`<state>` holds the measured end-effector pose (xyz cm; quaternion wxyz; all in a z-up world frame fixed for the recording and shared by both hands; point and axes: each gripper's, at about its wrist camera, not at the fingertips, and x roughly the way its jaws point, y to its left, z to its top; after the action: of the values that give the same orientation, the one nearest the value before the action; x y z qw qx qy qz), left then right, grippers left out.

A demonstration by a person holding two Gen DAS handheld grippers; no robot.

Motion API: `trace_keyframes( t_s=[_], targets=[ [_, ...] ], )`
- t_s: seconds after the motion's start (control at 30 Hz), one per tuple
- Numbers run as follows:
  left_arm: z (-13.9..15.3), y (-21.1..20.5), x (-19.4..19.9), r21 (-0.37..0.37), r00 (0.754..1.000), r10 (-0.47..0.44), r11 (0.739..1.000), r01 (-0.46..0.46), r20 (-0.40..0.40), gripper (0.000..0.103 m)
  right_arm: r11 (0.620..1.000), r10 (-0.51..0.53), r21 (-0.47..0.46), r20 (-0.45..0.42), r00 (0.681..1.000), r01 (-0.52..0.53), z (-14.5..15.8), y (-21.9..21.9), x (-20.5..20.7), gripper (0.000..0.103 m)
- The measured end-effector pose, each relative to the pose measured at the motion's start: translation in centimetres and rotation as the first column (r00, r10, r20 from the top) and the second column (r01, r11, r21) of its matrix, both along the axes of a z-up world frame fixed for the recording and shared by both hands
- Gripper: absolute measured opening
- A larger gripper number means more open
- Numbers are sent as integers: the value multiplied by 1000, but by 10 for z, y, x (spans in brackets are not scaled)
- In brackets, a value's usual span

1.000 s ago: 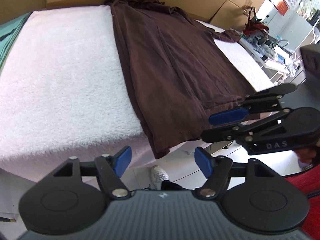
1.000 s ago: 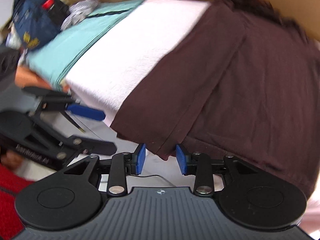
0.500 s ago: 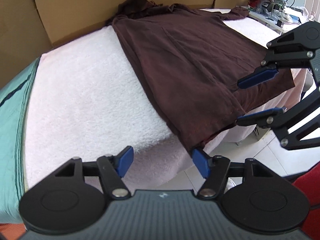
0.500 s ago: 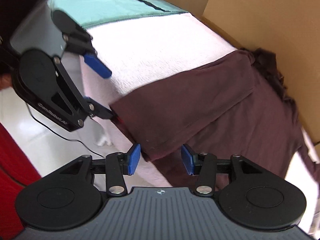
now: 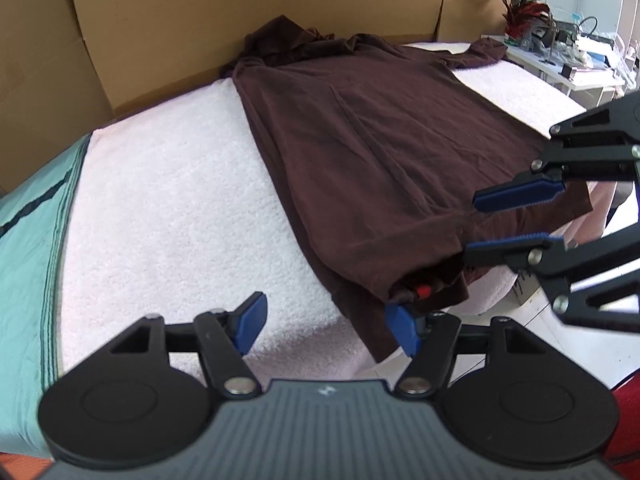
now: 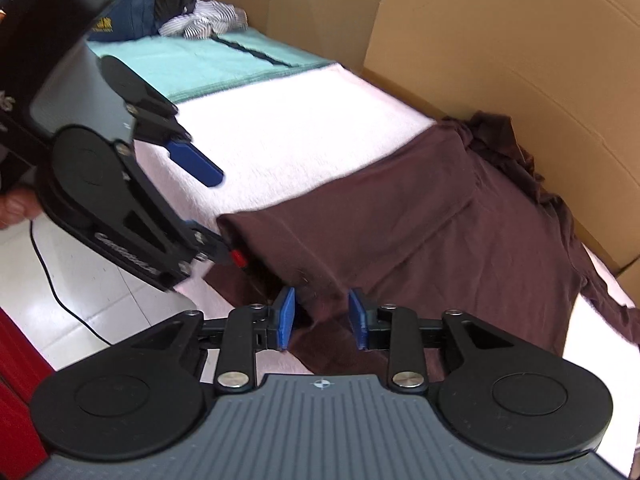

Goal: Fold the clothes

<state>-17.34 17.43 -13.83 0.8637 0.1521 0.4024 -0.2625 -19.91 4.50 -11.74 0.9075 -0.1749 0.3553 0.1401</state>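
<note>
1. A dark brown shirt (image 5: 384, 152) is lying on a white fleecy cover (image 5: 172, 216) spread over a table, with tall cardboard sheets (image 5: 248, 12) standing behind it.
2. The shirt's long axis is running from its bunched collar end, against the cardboard, toward the near table edge, where its hem is hanging over.
3. One side is lying folded inward along that axis; a sleeve is reaching out across the cover on the right side in the left wrist view.
4. The left gripper (image 5: 324, 328) is standing wide at the hem's near corner: one finger is tucked under the lifted fabric edge, the other is hovering over bare cover.
5. The right gripper (image 6: 322, 318) is closing, with a fold of hem hanging between its blue pads (image 6: 286, 316); the pads are not pressing it yet.
6. A teal cloth (image 6: 208, 64) is lying beside the white cover, well apart from the shirt.
</note>
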Motion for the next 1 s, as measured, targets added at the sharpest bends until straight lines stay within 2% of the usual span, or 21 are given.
trace_keyframes(
  t_s=[0.07,0.17,0.2,0.23,0.33,0.47,0.57,0.67,0.77,0.9,0.97,1.0],
  targets=[
    [1,-1,-1,-2,1000,-9,1000,9,3,71,1000,-3,-6,8,1000,3,-1,2,1,36],
    [0,-4,-2,3,1000,-19,1000,19,-3,71,999,-34,-13,10,999,34,-2,3,4,24],
    [-1,-4,-2,6,1000,-20,1000,20,-7,71,999,-39,-16,8,999,40,-3,4,5,14],
    [-1,-4,-3,7,1000,-21,1000,21,-13,71,999,-44,-17,10,999,45,-3,4,5,12],
    [2,0,-8,4,999,-39,999,40,-25,73,999,-55,1,19,998,55,2,4,5,11],
    [12,4,-19,-61,994,-89,994,86,-60,76,997,-62,46,3,998,62,8,0,7,10],
    [9,-4,-16,-92,994,-70,994,62,-81,76,997,-53,62,-6,999,54,11,-1,7,10],
    [1,-8,-5,-111,993,-11,994,-2,-116,61,995,-60,75,-13,998,61,13,-3,7,10],
    [0,-2,3,-172,985,20,984,-49,-169,56,993,-75,88,-23,997,77,16,-7,6,10],
    [-2,-1,5,-189,979,36,979,-74,-199,46,990,-98,100,-34,995,101,16,-11,3,10],
    [2,2,4,-235,973,18,969,-73,-231,50,990,-102,98,-40,994,105,15,-13,2,10],
    [6,5,3,-265,970,7,962,-74,-243,61,989,-105,101,-40,994,109,15,-13,2,10]
  ],
)
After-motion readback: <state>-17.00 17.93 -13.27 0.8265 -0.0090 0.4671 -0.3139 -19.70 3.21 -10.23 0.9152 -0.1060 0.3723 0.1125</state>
